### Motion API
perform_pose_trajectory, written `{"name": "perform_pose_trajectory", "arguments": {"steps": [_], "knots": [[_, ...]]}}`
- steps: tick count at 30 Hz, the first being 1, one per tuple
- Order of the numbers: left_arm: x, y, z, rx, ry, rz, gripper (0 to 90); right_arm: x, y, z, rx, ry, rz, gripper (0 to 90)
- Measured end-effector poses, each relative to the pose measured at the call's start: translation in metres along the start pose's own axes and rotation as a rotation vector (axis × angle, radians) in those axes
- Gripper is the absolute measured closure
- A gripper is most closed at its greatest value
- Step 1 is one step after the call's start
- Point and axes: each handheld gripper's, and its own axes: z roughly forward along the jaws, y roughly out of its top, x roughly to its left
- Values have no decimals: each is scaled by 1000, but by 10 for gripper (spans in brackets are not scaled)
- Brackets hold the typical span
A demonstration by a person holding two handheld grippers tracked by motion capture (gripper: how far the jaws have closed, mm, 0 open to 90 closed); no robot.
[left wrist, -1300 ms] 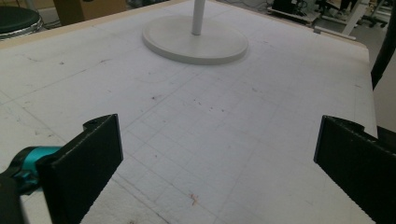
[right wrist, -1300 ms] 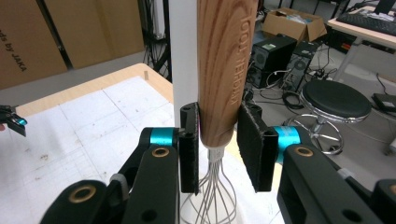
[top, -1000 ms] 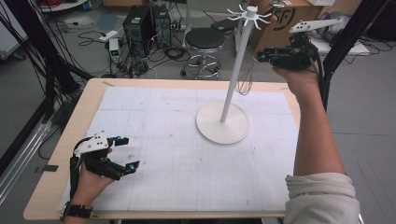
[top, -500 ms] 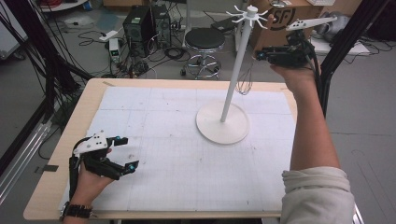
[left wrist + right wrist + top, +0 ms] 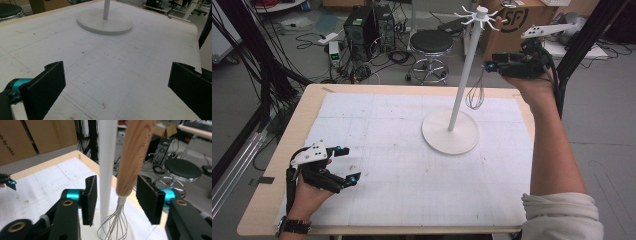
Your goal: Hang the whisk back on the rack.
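1. Since a second ago the right gripper [image 5: 492, 66] has lifted slightly and edged toward the stand's [image 5: 464, 75] top; the left gripper [image 5: 347, 165] hasn't moved.
2. The whisk [image 5: 475, 95] hangs beside the pole, wire head down, above the stand's base [image 5: 450, 133]. Its wooden handle [image 5: 135, 155] runs up between the right fingers [image 5: 91, 197].
3. Right fingers are apart, one on each side of the handle. A gap shows on both sides, so they are not clamping it. The pole also sits between them, on the left.
4. Left fingers [image 5: 50, 85] are wide apart with nothing between them, and the gripper rests low on the worktop [image 5: 412, 165], well apart from the stand.
5. Step in hand, as a guess: either the whisk is just hung on a hook, or it is about to be gripped. I cannot tell which.
6. If releasing: back straight out along the fingers and don't brush the handle or the pole, or the whisk swings.
7. If gripping: shift right so the pole is outside the fingers, then close on the wood, not the wire.
8. View differences: the right gripper view shows the finger-to-handle gap and the pole sitting between the fingers. The high view shows the hooks [image 5: 482, 15] and the whisk's height over the base. The left gripper view shows the base from low down.
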Motion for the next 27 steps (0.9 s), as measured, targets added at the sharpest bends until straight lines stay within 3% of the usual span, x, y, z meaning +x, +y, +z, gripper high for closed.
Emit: {"name": "perform_pose_trajectory", "arguments": {"steps": [10, 18, 27], "knots": [[-1, 1, 0, -4, -1, 5, 17, 13, -17, -17, -76, 54, -16, 385], [-2, 1, 0, -4, -1, 6, 17, 26, -41, -28, -118, 105, -24, 354], [-2, 1, 1, 3, -2, 4, 17, 49, -64, -26, -126, 171, -75, 315]]}}
